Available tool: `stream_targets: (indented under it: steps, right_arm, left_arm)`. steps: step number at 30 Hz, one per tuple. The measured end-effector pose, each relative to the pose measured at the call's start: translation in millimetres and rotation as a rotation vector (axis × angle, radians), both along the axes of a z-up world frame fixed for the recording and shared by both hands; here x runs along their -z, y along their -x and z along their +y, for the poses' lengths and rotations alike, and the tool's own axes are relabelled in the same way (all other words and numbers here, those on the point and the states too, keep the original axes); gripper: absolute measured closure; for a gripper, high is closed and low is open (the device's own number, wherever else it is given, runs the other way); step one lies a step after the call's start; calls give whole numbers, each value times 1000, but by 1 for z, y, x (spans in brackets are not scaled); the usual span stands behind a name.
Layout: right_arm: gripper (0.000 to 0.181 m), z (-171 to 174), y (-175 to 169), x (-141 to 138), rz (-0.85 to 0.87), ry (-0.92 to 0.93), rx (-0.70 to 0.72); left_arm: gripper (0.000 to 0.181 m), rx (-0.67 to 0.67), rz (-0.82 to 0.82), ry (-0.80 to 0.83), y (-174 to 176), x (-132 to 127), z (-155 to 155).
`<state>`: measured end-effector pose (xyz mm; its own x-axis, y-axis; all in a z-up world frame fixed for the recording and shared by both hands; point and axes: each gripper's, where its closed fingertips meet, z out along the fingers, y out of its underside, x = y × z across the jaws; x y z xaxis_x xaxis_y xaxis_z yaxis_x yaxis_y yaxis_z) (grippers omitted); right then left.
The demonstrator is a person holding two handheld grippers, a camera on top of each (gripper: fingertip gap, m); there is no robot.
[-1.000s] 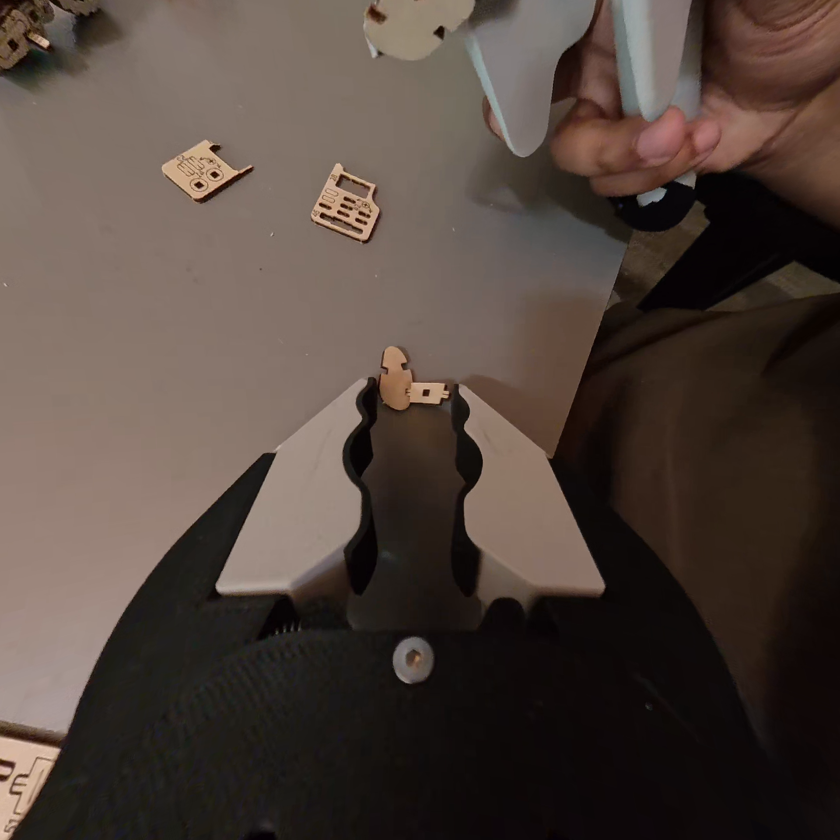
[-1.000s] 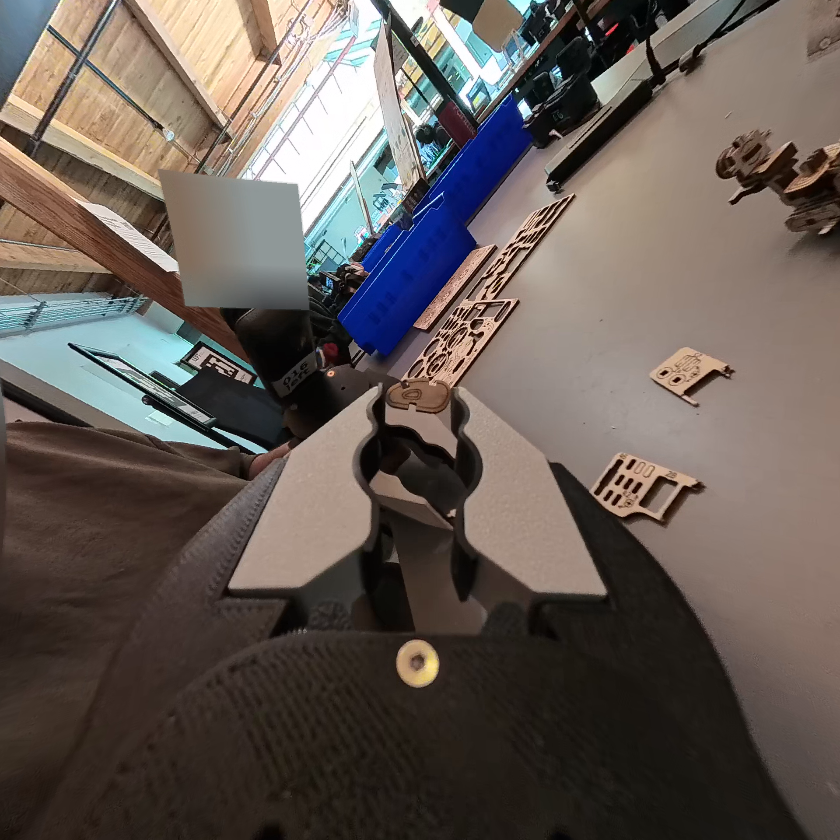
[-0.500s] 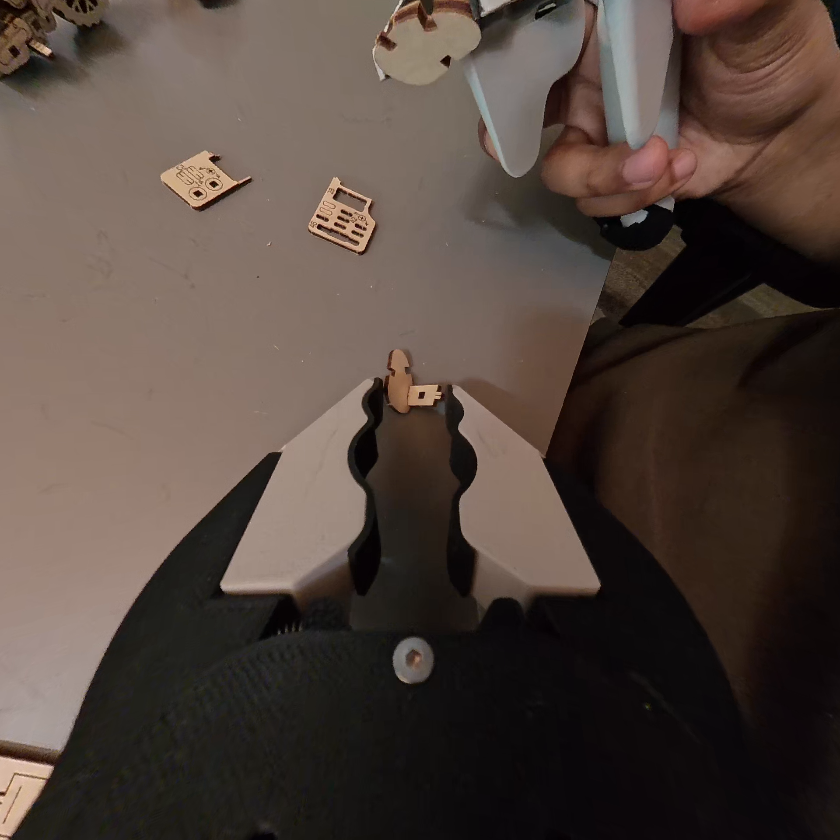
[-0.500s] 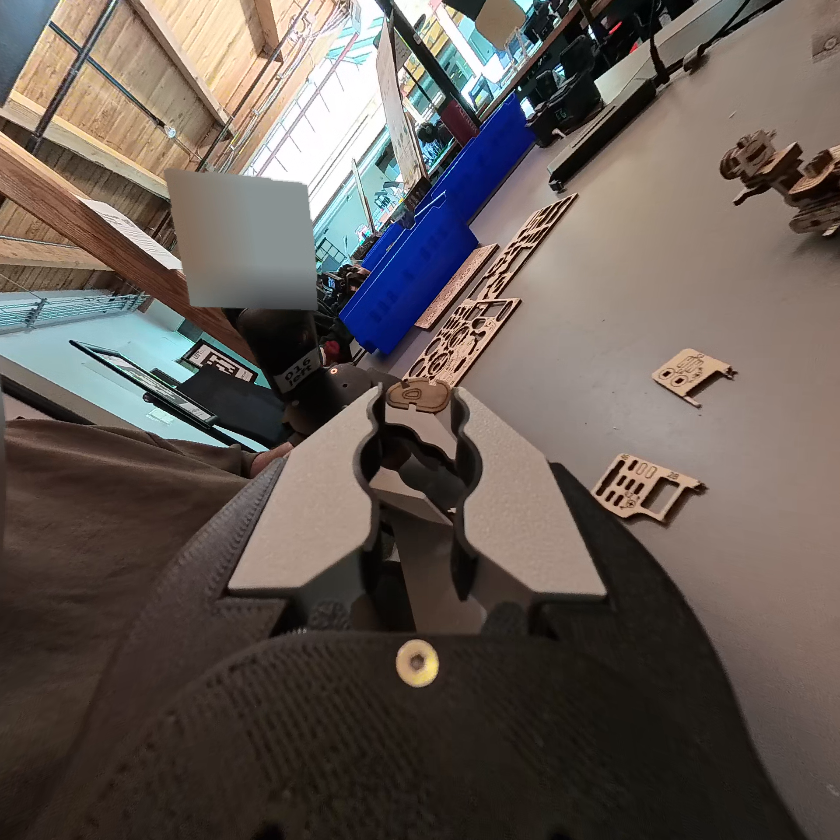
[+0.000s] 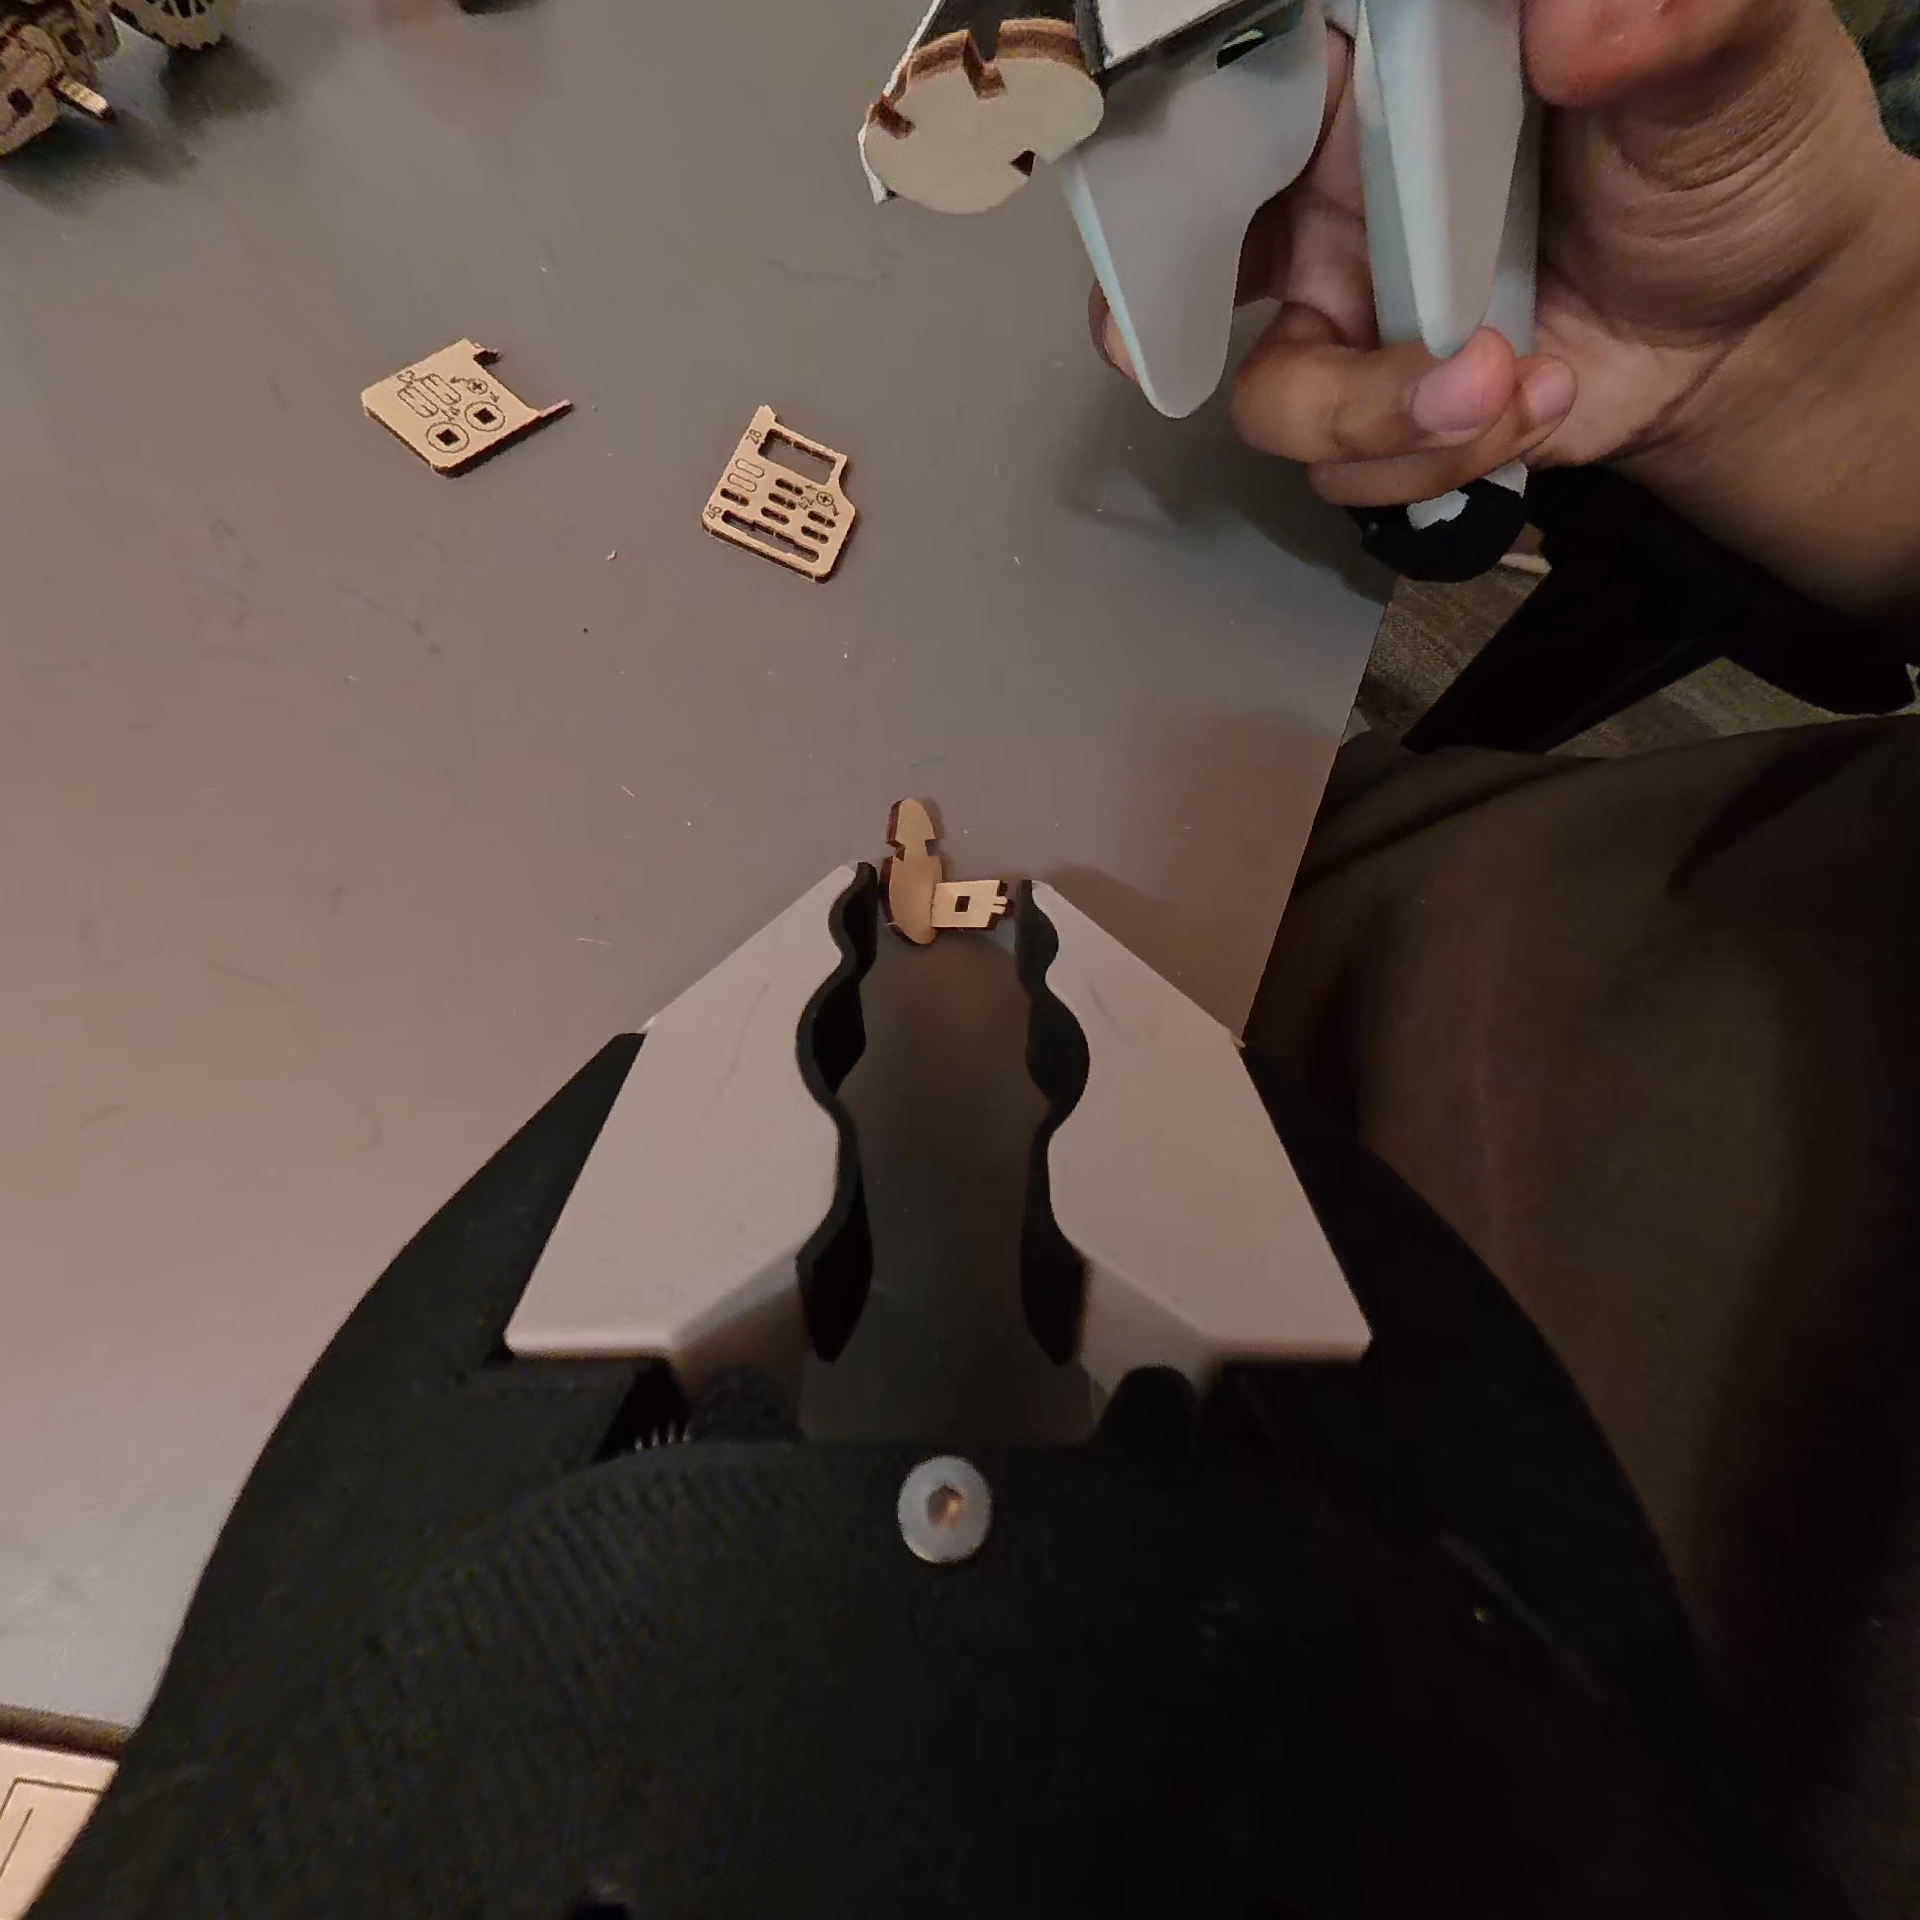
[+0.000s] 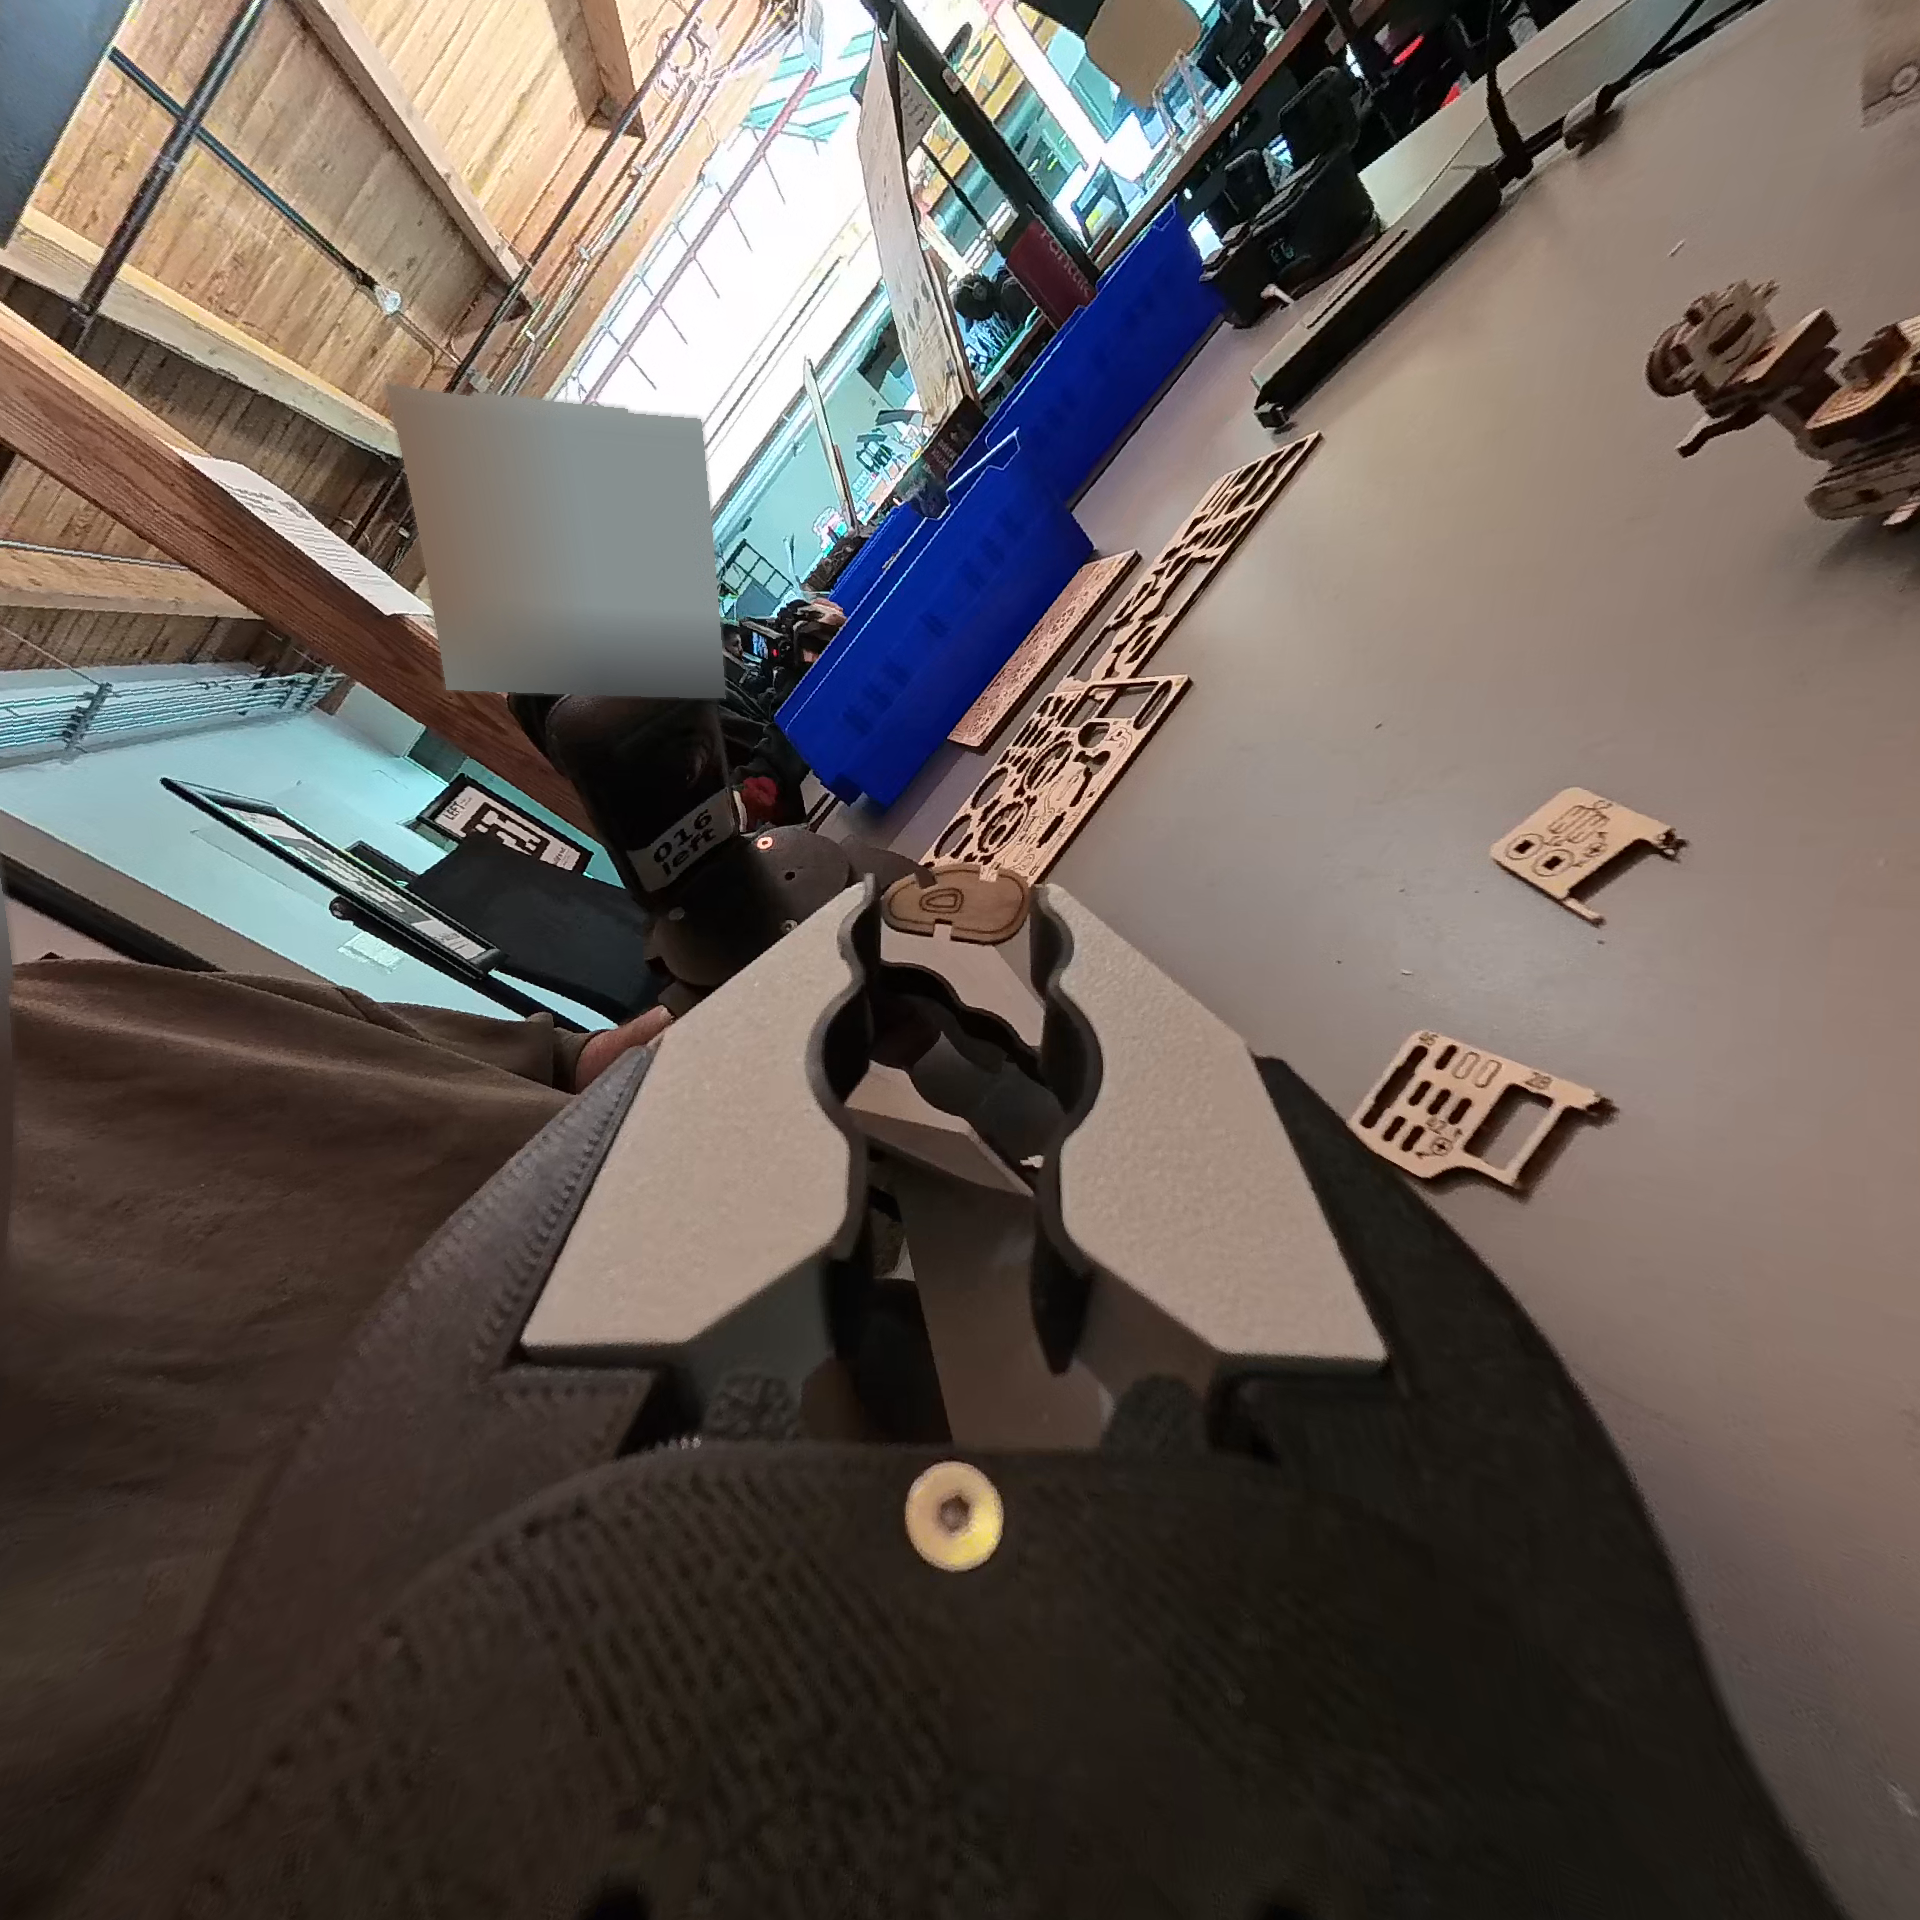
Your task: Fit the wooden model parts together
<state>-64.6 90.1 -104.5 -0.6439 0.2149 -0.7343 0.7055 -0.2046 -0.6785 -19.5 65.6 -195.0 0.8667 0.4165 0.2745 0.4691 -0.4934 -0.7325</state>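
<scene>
Left wrist view: the left gripper (image 5: 940, 896) is clamped on a small T-shaped wooden piece (image 5: 935, 885) above the near edge of the grey table (image 5: 416, 779); two flat wooden parts (image 5: 779, 509) lie farther off.

Right wrist view: the right gripper (image 6: 951, 902) pinches a rounded wooden disc (image 6: 954, 900), with punched-out wooden sheets (image 6: 1070, 769) far along the table

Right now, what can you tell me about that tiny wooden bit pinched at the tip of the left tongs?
The tiny wooden bit looks like two thin, pale plywood pieces already slotted together crosswise: a rounded, notched blade pointing away from the camera and a short flat tab with a square hole, sticking out sideways. The left tongs grip it between their tips, above the grey table near its edge. Whether it touches the table cannot be told.
</scene>
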Motion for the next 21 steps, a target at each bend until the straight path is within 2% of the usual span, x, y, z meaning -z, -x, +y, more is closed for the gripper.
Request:
stream_targets:
  steps: [13,21]
  right_arm:
    - [154,1,0,0,0,-4,0]
    - [155,-1,-1,5,-12,-19,-12]
  left_arm:
    - [145,0,-66,-13,-1,2,-3]
    - [147,-3,-6,17,2,3,-4]
